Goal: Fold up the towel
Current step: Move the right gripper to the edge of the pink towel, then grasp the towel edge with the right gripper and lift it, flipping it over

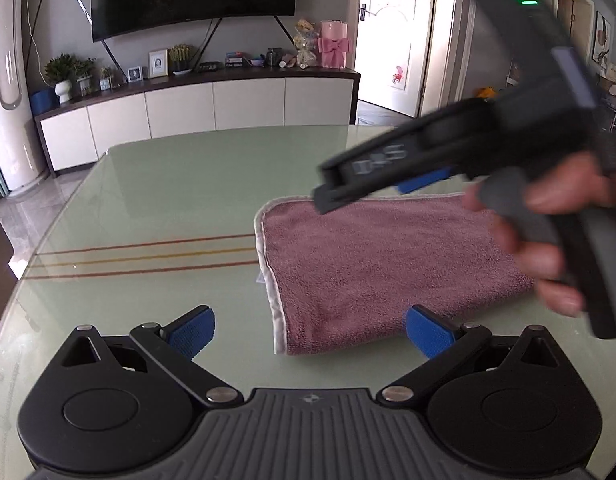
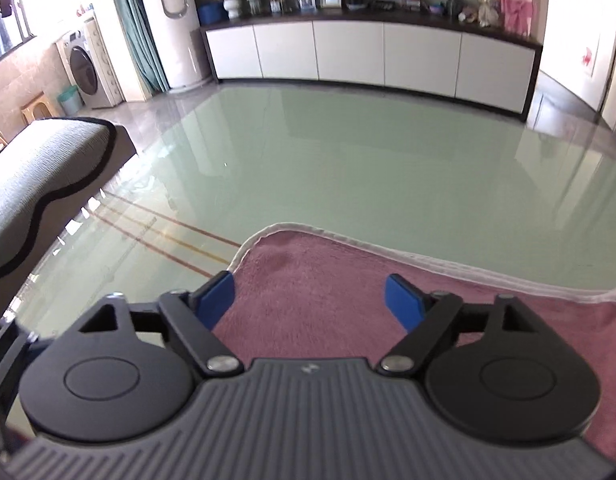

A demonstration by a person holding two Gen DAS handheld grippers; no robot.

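Towel (image 1: 380,268): pink terry with a pale hem, lying flat on your glass table (image 1: 168,184), folded at least once, to judge by the doubled edge at its near corner.
Towel by the left wrist view: it fills the right half, from about 1 o'clock round to 4 o'clock of your left tool's tips, with its near corner between those tips.
Left gripper (image 1: 310,334): you hold it with jaws spread wide and nothing clamped; the blue pads (image 1: 194,332) stand apart, one over bare glass at 9 o'clock, the other over the towel's near edge at 3 o'clock.
Right gripper (image 2: 308,302): jaws apart, pads not pressing on anything; the towel (image 2: 320,280) lies below and between them, and whether the tips touch the cloth you cannot tell.
Right gripper seen from the left: blurred, at 2 o'clock over the towel's far hem, with your right hand (image 1: 548,236) wrapped round its grip.
Towel's far left corner (image 2: 268,236): at 12 o'clock just ahead of your right tool's tips.
Striped inlay in the glass (image 1: 148,254): at 9 o'clock of the towel, running up to its left hem.
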